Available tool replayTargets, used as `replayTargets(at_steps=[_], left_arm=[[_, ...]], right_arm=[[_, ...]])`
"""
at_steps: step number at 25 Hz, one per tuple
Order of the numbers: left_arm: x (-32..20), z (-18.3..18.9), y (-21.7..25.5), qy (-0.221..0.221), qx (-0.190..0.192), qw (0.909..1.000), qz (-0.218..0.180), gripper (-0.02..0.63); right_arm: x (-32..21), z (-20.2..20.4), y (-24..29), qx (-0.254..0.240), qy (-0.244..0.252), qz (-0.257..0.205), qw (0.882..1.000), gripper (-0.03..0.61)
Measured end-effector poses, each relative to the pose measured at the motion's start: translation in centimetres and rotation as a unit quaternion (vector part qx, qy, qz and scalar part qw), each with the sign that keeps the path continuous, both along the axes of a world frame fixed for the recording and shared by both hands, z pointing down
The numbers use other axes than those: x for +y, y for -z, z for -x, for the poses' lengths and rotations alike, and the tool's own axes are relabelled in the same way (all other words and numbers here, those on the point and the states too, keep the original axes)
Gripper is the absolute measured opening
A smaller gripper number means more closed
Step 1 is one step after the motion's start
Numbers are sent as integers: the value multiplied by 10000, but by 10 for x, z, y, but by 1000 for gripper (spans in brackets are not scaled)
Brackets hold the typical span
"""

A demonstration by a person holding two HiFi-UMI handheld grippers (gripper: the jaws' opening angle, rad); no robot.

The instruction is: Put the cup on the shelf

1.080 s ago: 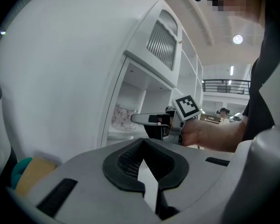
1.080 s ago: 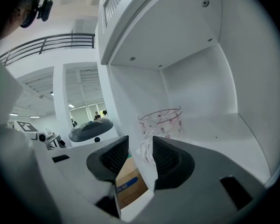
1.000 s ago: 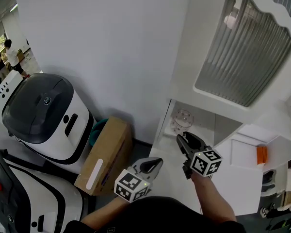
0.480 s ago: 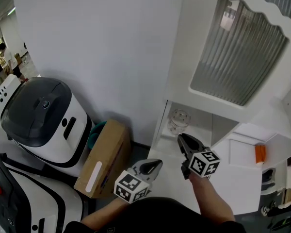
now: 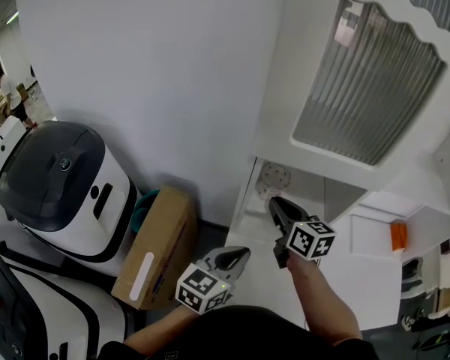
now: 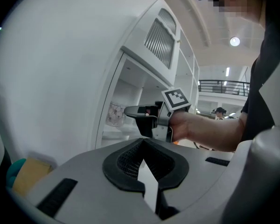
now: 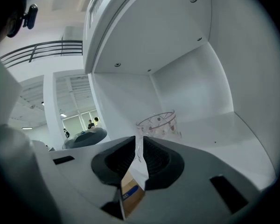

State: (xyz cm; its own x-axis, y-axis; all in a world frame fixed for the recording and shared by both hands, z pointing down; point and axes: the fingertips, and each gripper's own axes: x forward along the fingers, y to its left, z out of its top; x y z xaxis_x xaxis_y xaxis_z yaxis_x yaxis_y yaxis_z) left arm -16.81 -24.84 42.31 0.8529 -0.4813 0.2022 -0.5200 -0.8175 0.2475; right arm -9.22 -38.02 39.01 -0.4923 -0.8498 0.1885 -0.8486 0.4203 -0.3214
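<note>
A clear glass cup point(image 5: 273, 178) with a small printed pattern stands upright at the back of the white shelf point(image 5: 249, 214), in the open compartment under the cabinet. My right gripper point(image 5: 274, 205) hangs just in front of it. Its jaws are drawn together with nothing between them. In the right gripper view the cup point(image 7: 158, 124) stands free just beyond my right gripper point(image 7: 138, 140), on the shelf point(image 7: 224, 129). My left gripper point(image 5: 244, 254) is lower and nearer to me, shut and empty. From the left gripper view my left gripper point(image 6: 142, 143) looks at the cup point(image 6: 115, 114) and the right gripper point(image 6: 127, 110).
A ribbed glass cabinet door point(image 5: 367, 88) hangs above the compartment. A cardboard box point(image 5: 154, 250) and a white machine with a dark lid point(image 5: 56, 178) stand on the floor at the left. An orange item point(image 5: 398, 236) sits on a lower ledge at the right.
The right gripper's jaws have gone from spread apart to drawn together, and it has shifted slightly up and left towards the compartment. The cup stays on the shelf. The left gripper has not moved.
</note>
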Motion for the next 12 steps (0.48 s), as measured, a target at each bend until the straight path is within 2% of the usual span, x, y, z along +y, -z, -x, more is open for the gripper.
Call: replayTargets(at_steps=[7,12], left_arm=[[1,-5,3,-135,55,9999,-33,3],[4,-2,5,-104,58,9999,-47,3]], right_arm=[[-10,-4,8,-1,-114,-6,9999,54],[1,-6,3,20,-154,66,9999,54]])
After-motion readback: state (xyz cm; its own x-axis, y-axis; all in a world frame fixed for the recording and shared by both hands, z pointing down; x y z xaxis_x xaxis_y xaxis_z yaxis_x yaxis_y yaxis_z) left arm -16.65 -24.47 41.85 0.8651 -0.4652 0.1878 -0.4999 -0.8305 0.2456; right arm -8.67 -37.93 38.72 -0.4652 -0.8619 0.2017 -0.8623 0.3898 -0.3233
